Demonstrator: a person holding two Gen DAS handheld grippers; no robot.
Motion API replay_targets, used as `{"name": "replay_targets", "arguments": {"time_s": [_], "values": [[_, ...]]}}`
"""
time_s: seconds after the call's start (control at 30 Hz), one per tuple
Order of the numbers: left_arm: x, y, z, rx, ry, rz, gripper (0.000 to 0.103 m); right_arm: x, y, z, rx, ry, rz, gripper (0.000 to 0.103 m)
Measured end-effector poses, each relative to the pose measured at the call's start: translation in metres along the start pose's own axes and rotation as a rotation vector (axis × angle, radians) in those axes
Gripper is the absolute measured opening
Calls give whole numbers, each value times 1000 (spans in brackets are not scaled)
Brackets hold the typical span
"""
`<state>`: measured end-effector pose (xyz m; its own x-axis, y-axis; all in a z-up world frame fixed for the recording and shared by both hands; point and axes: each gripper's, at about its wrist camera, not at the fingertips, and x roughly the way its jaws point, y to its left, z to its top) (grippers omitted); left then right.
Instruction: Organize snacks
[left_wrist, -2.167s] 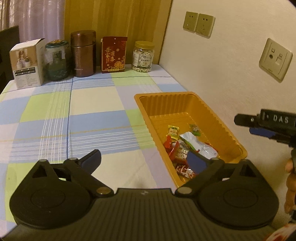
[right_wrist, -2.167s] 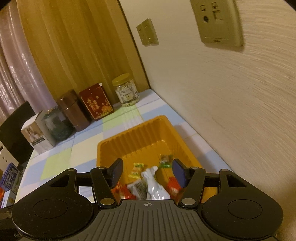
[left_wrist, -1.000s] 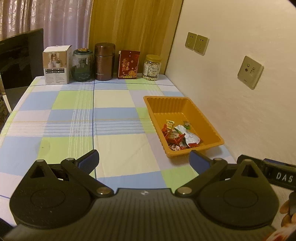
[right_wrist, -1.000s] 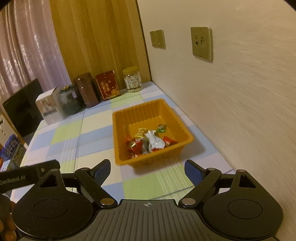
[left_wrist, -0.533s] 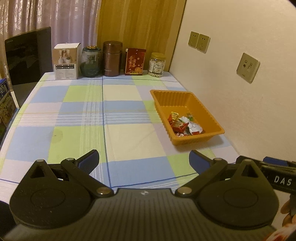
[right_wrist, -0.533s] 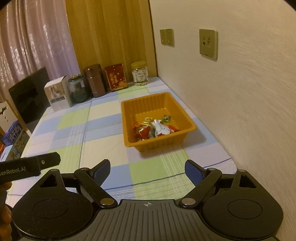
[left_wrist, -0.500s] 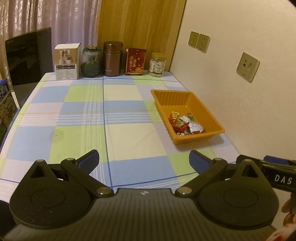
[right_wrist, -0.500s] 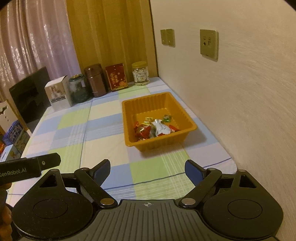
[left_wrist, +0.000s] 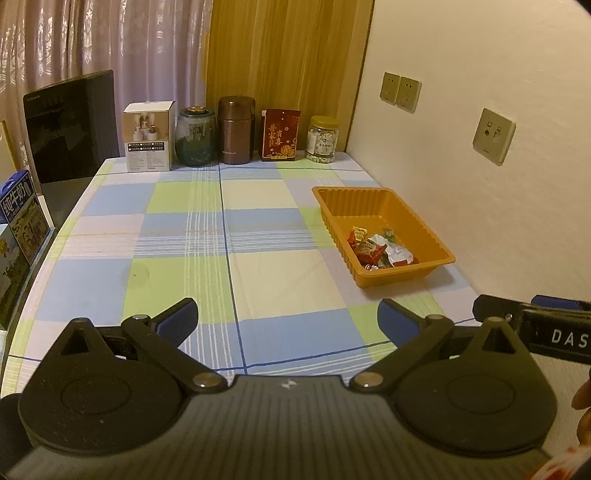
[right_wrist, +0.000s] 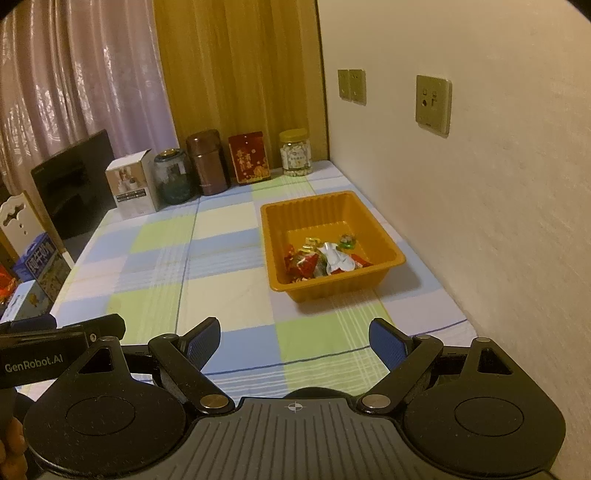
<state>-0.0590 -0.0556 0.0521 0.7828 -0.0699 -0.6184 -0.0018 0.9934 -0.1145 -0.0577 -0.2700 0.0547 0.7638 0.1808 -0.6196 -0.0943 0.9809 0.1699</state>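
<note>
Snacks: a small heap of wrapped pieces lying together in the near end of the orange tray, which stands on the checked tablecloth beside the wall; no loose wrapper shows elsewhere on the cloth, so the gathering appears finished. Left gripper and right gripper: both held over the near table edge, well apart from the tray, jaws spread wide with nothing between them. Remaining work, as judged: none evident, unless the far row of jars and boxes is counted.

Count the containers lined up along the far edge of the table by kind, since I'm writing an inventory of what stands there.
White cardboard box: 1
Dark green glazed jar: 1
Brown metal canister: 1
Red printed packet: 1
Clear plastic jar with yellow lid: 1
Total: 5
</note>
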Motion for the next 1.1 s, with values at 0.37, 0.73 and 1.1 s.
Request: {"name": "replay_targets", "arguments": {"time_s": [0.37, 0.73, 1.1], "values": [[-6, -1, -1, 13, -15, -13, 103, -4, 2, 1, 1, -12, -6, 87], [-5, 0, -1, 16, -14, -9, 103, -4, 1, 3, -7, -12, -3, 87], [-6, 0, 1, 20, -16, -6, 103, -4, 2, 4, -7, -15, -4, 87]]}}
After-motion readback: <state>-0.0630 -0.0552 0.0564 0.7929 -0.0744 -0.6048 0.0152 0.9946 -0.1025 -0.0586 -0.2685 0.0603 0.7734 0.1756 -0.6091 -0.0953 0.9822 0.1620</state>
